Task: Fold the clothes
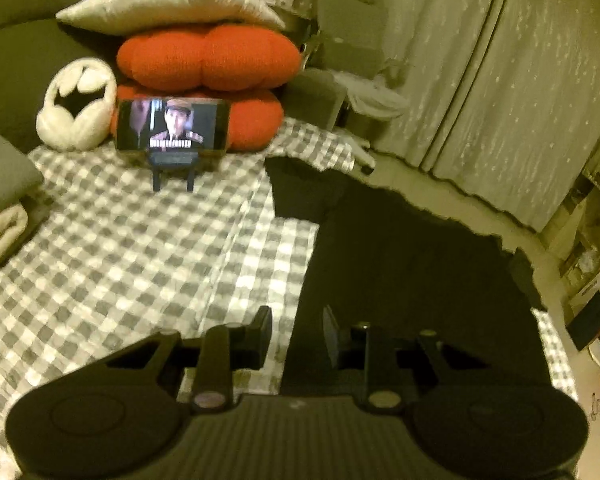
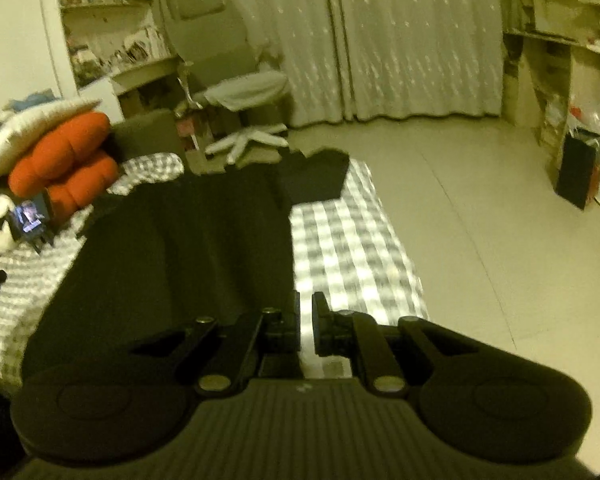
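lying flat: a dark, almost black cloth garment (image 1: 400,248) is spread over the grey-and-white checked bed cover (image 1: 120,248), reaching from near the grippers toward the far edge of the bed; its far edge looks ragged and partly turned.
stack at far left: a folded grey cloth on a folded cream cloth (image 1: 0,208) sits at the left edge of the bed, well apart from the dark garment; whether it is finished work cannot be told.
left gripper: the left gripper (image 1: 298,334) has its jaws a moderate way apart, straddling the garment's left edge; nothing is visibly pinched between them.
right gripper: the right gripper (image 2: 306,328) has its jaws nearly together with a narrow bright gap between them, poised at the garment's right edge; whether cloth is caught there cannot be told.
doing it well: judging by the pose, both near corners are being addressed; each jaw should bite only the garment, not the checked cover beneath, and both sides should move evenly so the fold stays square.
risk: blur and the dark cloth hide its layers.
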Available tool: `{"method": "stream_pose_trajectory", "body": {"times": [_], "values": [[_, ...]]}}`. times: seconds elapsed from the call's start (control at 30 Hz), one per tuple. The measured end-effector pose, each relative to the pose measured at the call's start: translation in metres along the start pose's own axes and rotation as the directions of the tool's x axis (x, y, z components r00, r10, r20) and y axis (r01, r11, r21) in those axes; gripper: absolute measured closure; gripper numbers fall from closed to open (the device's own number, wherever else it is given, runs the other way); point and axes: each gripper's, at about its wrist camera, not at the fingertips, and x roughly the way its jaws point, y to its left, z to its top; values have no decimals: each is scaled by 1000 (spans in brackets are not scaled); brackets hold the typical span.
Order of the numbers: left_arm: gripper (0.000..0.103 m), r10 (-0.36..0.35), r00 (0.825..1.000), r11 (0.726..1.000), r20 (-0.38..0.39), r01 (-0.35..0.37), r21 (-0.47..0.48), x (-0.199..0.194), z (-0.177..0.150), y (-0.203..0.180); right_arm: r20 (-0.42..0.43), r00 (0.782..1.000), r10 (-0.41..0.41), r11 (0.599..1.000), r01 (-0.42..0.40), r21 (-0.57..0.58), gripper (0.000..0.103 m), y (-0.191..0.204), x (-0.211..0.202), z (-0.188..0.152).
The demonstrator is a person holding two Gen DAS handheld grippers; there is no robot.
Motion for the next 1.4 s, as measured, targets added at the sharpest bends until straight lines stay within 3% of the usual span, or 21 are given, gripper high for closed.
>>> {"method": "stream_pose_trajectory", "body": {"times": [0.33,0.47,0.63,0.7,0.87,1.1,1.23,1.3,1.33,1.37,1.4], "values": [[74,-31,995,999,96,31,7,-49,43,-16,163,983,89,994,-78,-74,92,18,-39,42],[71,-21,989,1000,149,22,-6,-78,64,-23,202,971,128,991,-115,-70,92,10,-36,55],[49,28,966,999,257,-21,-28,-115,95,-33,251,952,175,984,-163,-68,92,0,-32,72],[48,30,962,999,272,-25,-22,-118,105,-40,270,943,193,981,-181,-68,92,-4,-31,78],[47,59,967,998,248,-58,-12,-93,115,-55,248,949,197,980,-191,-48,92,-18,-10,80],[46,64,996,995,67,-58,-85,-11,127,-48,205,964,167,986,-162,-42,92,-28,4,95],[41,103,991,994,85,-100,-35,16,158,-53,161,974,161,986,-152,-69,91,-32,14,123],[39,88,993,996,73,-87,-22,32,177,-57,137,979,152,985,-139,-98,89,-28,29,146],[38,78,995,997,64,-77,-16,42,186,-59,121,982,148,985,-135,-112,81,-24,40,159],[37,74,996,997,56,-74,2,55,194,-62,105,984,144,983,-131,-126,66,-21,51,171],[37,70,996,997,47,-71,21,67,202,-65,82,985,150,981,-138,-138,61,-21,65,178]]}}
